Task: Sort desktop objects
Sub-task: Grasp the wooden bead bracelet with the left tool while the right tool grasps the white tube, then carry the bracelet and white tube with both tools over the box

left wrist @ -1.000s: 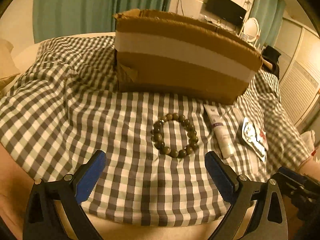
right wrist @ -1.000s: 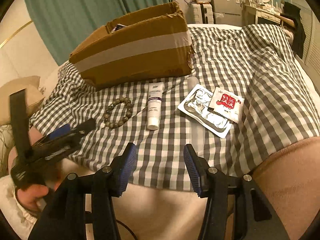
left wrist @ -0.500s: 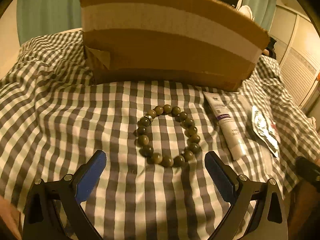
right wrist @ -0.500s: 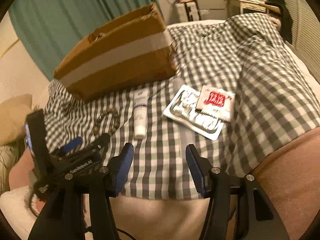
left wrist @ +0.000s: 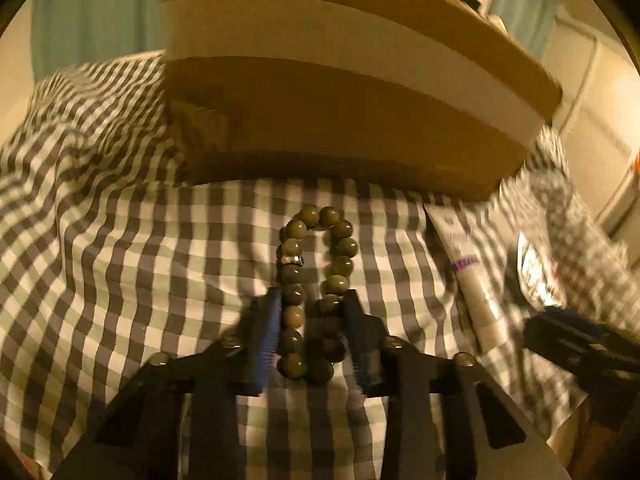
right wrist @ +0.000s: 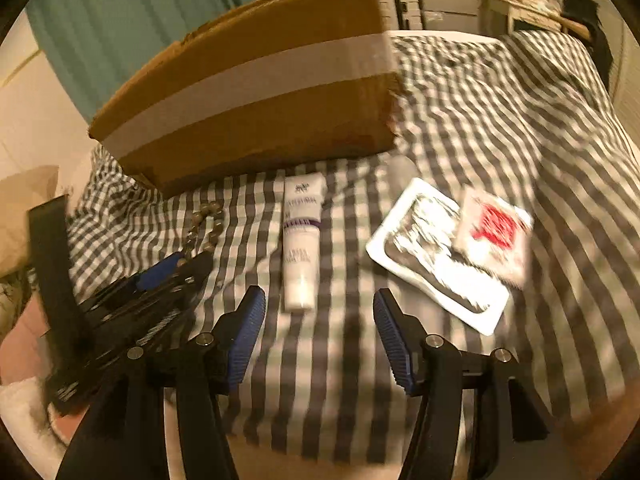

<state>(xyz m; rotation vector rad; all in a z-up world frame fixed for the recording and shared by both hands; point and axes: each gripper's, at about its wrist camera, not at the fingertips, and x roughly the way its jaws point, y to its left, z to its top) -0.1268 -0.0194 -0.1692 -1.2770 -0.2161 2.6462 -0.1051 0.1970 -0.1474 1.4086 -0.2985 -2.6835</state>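
Note:
A bracelet of olive-green beads [left wrist: 316, 264] lies on the checked cloth in front of a cardboard box [left wrist: 340, 92]. My left gripper [left wrist: 312, 300] has closed on the near part of the bracelet, squeezing it into a narrow loop; it also shows in the right wrist view [right wrist: 172, 268] beside the beads [right wrist: 204, 224]. My right gripper [right wrist: 320, 308] is open and empty, just short of a white tube [right wrist: 301, 240] lying lengthwise. The tube also shows in the left wrist view [left wrist: 468, 264].
A white foil blister pack [right wrist: 432, 256] with a red-and-white sachet [right wrist: 494, 232] on it lies right of the tube. The box [right wrist: 256, 92] with a pale tape band stands behind. The checked cloth [right wrist: 500, 112] drapes over a bed; a room with curtains lies beyond.
My left gripper moved forward and closed on the bracelet, which went from a round ring to a narrow loop. My right gripper moved forward toward the tube and stayed open.

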